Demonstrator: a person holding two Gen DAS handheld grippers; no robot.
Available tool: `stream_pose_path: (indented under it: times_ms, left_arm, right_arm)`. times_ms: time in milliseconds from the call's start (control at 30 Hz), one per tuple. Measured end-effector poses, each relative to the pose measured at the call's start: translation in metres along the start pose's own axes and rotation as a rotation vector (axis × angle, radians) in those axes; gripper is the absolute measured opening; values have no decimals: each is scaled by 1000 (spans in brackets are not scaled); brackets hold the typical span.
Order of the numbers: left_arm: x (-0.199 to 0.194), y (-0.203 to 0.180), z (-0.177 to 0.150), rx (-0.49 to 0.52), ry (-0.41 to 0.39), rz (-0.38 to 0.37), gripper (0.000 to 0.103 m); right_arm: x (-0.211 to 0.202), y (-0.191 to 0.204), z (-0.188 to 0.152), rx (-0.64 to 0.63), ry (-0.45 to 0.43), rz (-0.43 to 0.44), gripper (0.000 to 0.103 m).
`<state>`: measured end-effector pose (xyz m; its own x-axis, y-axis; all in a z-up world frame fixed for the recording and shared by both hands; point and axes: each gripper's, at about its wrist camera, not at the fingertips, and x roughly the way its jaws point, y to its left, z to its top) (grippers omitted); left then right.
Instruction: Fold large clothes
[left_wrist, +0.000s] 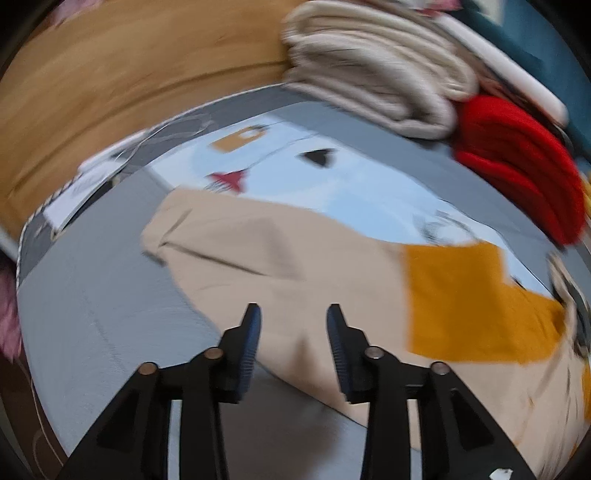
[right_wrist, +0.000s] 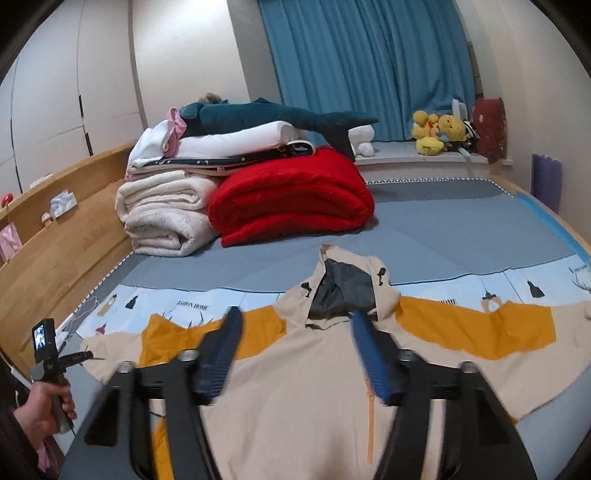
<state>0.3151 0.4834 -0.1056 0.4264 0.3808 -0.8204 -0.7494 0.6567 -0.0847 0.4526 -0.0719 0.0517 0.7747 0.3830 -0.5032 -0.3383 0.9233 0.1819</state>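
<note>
A beige hooded jacket (right_wrist: 295, 369) with orange sleeve bands lies flat on the bed, front up, hood (right_wrist: 343, 280) pointing to the far side and both sleeves spread wide. My right gripper (right_wrist: 295, 312) hovers open over its chest just below the hood, with nothing between the fingers. In the blurred left wrist view, my left gripper (left_wrist: 293, 308) stands open above the beige end of one sleeve (left_wrist: 258, 251), beside that sleeve's orange band (left_wrist: 461, 295). At the left edge of the right wrist view, a hand (right_wrist: 44, 410) holds the left gripper's handle near that sleeve's cuff.
Folded red blanket (right_wrist: 291, 195) and cream blankets (right_wrist: 166, 214) are stacked at the far left of the grey-blue bed sheet (right_wrist: 461, 229), with white bedding and a plush shark (right_wrist: 258, 114) on top. A wooden headboard (right_wrist: 55, 240) runs along the left. Plush toys (right_wrist: 439, 133) sit on the sill.
</note>
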Motion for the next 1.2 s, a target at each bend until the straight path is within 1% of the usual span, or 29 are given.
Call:
stream_pose_path:
  times_ms: [33, 100, 167, 200, 333, 433, 567, 633, 667, 733, 767, 833, 967, 1000, 1033, 1100, 1167, 1200]
  left_arm:
    - [9, 12, 3, -33, 9, 5, 37]
    - [24, 34, 7, -104, 36, 15, 38]
    - [37, 54, 10, -177, 57, -3, 38]
    - [43, 65, 11, -212, 65, -11, 39]
    - [60, 83, 14, -252, 81, 7, 42]
    - [73, 97, 16, -301, 96, -7, 43]
    - [84, 106, 16, -351, 100, -36, 41]
    - [88, 106, 17, -357, 99, -59, 26]
    - [90, 105, 17, -358, 105, -71, 10]
    - [86, 101, 18, -350, 89, -64, 4]
    - [80, 96, 21, -342, 67, -60, 2]
    - [60, 85, 29, -326, 21, -69, 0]
    - [-8, 43, 46, -293, -96, -127, 0]
    - [-32, 27, 48, -268, -130, -143, 0]
    - [-47, 14, 48, -244, -148, -152, 0]
    - [-90, -21, 44, -176, -184, -185, 0]
    - [-123, -48, 33, -146, -191, -237, 0]
    - [-144, -65, 25, -121, -197, -271, 0]
  right_arm:
    - [5, 1, 0, -2, 9, 17, 68]
    - [13, 1, -1, -11, 26, 20, 68]
    - [22, 1, -4, -24, 30, 27, 68]
    - [27, 2, -6, -39, 37, 45, 68]
    - [44, 11, -16, -134, 85, 50, 68]
    - [55, 14, -26, -162, 141, 65, 68]
    - [63, 16, -35, -190, 166, 79, 68]
    - [65, 16, -38, -193, 180, 82, 68]
    - [66, 14, -39, -190, 187, 79, 68]
    - [67, 12, -38, -184, 189, 68, 68]
    - [68, 11, -38, -182, 193, 60, 68]
    - [68, 6, -37, -176, 203, 43, 68]
    - [63, 2, -32, -200, 204, 10, 67]
    - [62, 1, -31, -208, 204, 3, 67]
    - [59, 0, -29, -214, 202, -1, 65]
    - [54, -3, -25, -208, 202, -4, 53]
    - [48, -6, -22, -189, 197, -6, 29]
    - [44, -9, -20, -175, 194, -10, 25]
